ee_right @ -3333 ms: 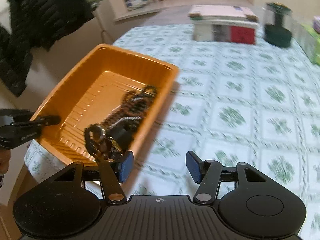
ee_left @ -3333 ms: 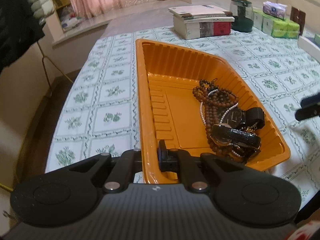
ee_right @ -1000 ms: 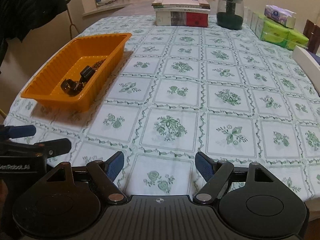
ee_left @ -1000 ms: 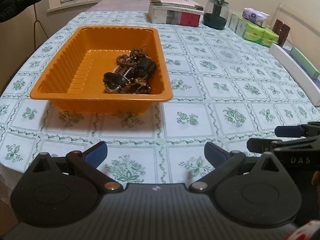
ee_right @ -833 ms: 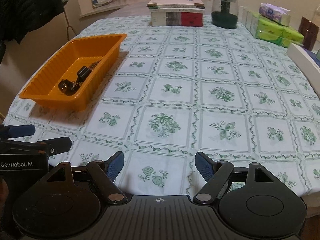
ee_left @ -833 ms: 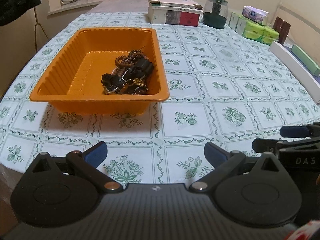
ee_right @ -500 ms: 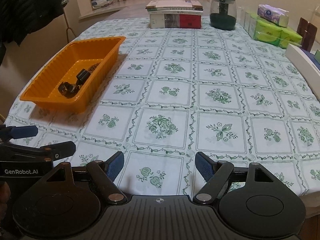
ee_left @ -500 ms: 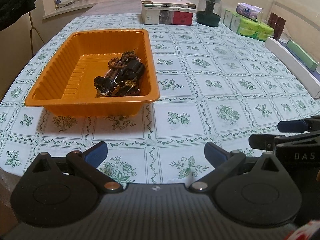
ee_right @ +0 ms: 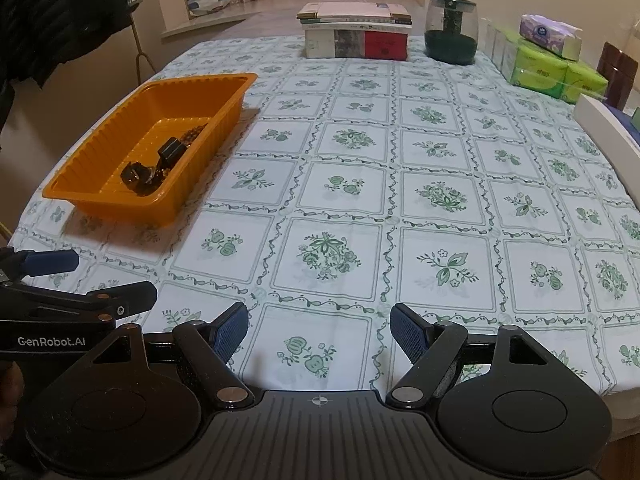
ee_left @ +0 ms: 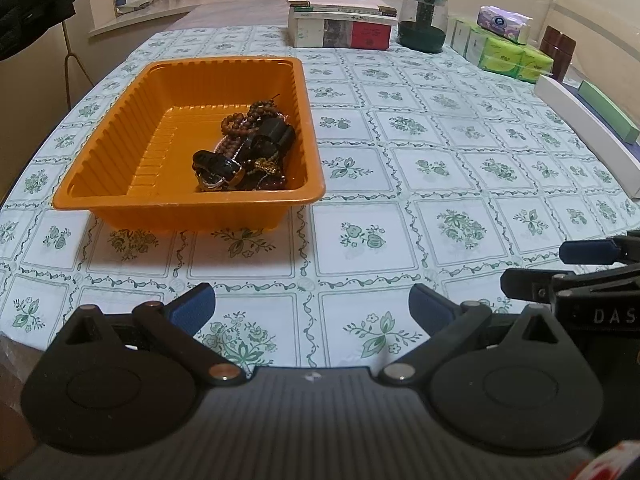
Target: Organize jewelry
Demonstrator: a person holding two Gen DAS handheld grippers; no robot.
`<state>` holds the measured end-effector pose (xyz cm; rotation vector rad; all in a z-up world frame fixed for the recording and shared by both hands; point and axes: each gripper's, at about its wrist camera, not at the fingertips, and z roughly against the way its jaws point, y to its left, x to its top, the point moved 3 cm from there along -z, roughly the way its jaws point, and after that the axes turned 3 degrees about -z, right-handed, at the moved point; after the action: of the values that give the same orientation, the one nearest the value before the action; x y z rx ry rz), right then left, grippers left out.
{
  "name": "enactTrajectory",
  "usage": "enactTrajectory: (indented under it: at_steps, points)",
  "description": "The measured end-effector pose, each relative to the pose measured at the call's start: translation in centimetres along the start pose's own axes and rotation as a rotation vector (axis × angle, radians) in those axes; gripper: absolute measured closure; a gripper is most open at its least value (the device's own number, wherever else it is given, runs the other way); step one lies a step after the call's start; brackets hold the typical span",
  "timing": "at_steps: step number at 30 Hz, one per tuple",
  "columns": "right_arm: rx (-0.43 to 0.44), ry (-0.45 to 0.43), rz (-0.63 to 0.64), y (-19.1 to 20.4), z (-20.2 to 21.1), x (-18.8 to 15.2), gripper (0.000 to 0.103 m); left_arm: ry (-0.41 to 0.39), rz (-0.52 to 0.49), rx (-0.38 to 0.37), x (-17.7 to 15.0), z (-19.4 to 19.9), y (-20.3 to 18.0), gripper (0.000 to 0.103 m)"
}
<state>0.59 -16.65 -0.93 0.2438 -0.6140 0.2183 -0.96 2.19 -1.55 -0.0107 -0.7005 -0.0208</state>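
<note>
Change since 3.3 s ago: left gripper [ee_left: 312, 306] no longer clamps the rim of the orange tray [ee_left: 120, 196]; both grippers have drawn back to the near table edge.
Count: one tray on the floral tablecloth [ee_right: 440, 200]; one tangled jewelry pile [ee_left: 248, 152] of wooden bead strands and black watches in the tray's right half.
Pose: left gripper jaws wide, empty; right gripper [ee_right: 319, 330] jaws wide, empty; side by side, level, facing the table.
</note>
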Motion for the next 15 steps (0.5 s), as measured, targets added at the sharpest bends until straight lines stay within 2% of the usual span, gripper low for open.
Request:
enactTrajectory:
  at_steps: [15]
  points:
    - [0.002, 0.005, 0.0, -0.15, -0.16, -0.11, 0.025, 0.0, -0.002, 0.002, -0.06, -0.08, -0.02, 0.001]
